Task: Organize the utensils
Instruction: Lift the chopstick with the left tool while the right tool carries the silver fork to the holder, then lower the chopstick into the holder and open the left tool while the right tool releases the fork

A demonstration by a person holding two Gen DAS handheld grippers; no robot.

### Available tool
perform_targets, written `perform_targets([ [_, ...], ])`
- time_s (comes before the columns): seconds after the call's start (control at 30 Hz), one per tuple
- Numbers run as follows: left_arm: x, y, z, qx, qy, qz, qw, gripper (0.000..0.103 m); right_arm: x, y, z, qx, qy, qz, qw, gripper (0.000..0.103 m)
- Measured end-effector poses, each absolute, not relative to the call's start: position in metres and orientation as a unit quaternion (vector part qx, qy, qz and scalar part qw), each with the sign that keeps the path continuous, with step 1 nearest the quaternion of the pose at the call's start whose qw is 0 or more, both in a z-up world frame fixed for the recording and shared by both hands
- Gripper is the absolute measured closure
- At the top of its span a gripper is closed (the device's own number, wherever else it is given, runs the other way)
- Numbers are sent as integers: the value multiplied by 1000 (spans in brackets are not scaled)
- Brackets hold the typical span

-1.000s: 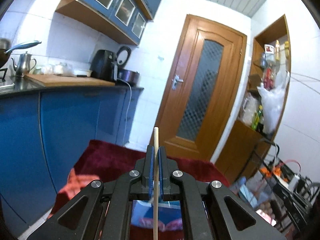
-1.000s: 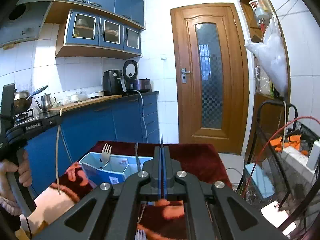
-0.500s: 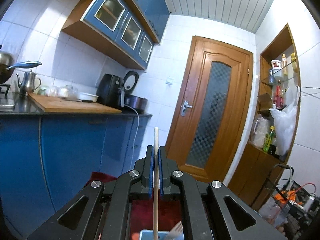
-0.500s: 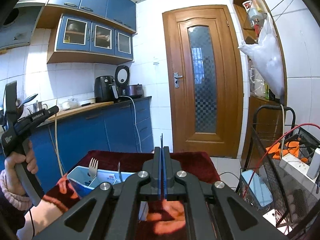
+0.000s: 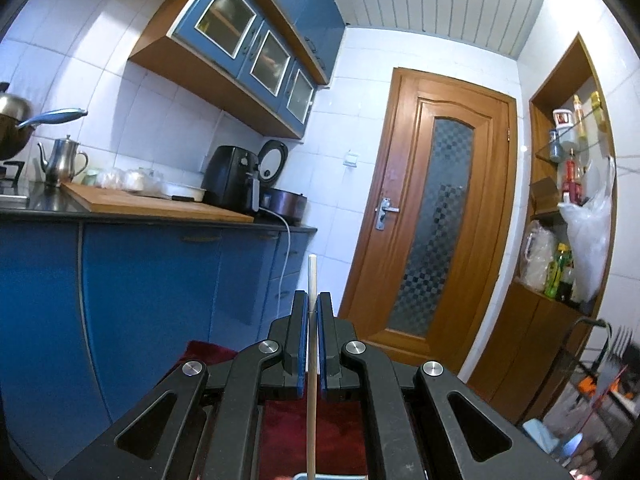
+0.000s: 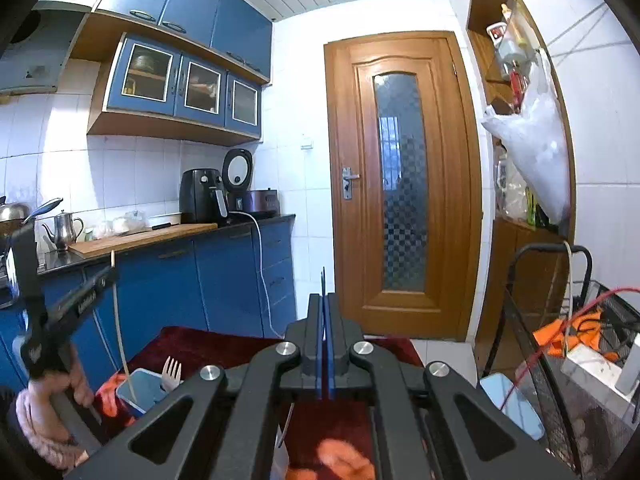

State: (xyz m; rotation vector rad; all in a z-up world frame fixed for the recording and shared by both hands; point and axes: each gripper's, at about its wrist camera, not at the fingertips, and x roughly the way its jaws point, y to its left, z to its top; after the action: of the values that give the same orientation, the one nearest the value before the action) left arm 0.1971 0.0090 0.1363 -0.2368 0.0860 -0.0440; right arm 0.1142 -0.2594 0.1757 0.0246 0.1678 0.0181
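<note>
**Two grippers up, both clamped on utensils over the blue organizer**

Two closed claws from my seat. Left gripper [image 5: 312,308] was pinched on a wooden chopstick [image 5: 311,356], held upright; its tip stuck out above the fingertips. In the right wrist view that chopstick's [image 6: 118,332] lower end reached down into the blue organizer box [image 6: 138,390], which sat on the dark red cloth [image 6: 208,346] covering the table. A pale fork [image 6: 172,372] stood tines-up in the same box, just beside the chopstick.

Right gripper [image 6: 323,308] was shut on a thin dark metal blade-like piece [image 6: 322,280] poking out above the pads; I couldn't tell which utensil. In the left wrist view, metal fork tines [image 5: 618,350] showed blurred at the far right edge.

The person's hand [image 6: 66,384], pink cuff at the wrist, gripped the left tool's handle at lower left of the right view.

Surroundings: blue counter cabinets [image 6: 224,280] close on the left, black air fryer [image 6: 200,196] and kettle [image 6: 64,228] on top, wooden door [image 6: 400,184] ahead, wire rack [image 6: 568,340] near the table's right side.
</note>
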Motion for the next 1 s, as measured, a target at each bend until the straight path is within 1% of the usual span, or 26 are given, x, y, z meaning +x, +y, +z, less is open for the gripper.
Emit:
perform_targets([
  [0.13, 198, 7, 125, -113, 53, -22, 992, 99, 124, -247, 175, -6, 78, 12, 997, 101],
  [0.33, 194, 6, 113, -107, 60, -29, 992, 99, 139, -228, 160, -30, 109, 38, 993, 101],
  [0.57, 189, 5, 104, -99, 75, -40, 991, 99, 151, -226, 139, -14, 158, 80, 984, 101],
  [0.87, 180, 3, 97, -88, 98, -68, 989, 98, 154, -235, 141, 21, 169, 114, 979, 99],
  [0.9, 179, 2, 97, -88, 101, -73, 988, 98, 153, -236, 141, 28, 170, 119, 978, 99],
  [0.93, 177, 2, 98, -89, 103, -78, 988, 94, 153, -238, 142, 34, 170, 122, 977, 97],
  [0.97, 176, 2, 98, -88, 104, -81, 987, 88, 152, -239, 143, 39, 170, 126, 977, 96],
  [1.0, 175, 2, 99, -86, 106, -83, 987, 85, 152, -239, 145, 42, 169, 127, 977, 96],
])
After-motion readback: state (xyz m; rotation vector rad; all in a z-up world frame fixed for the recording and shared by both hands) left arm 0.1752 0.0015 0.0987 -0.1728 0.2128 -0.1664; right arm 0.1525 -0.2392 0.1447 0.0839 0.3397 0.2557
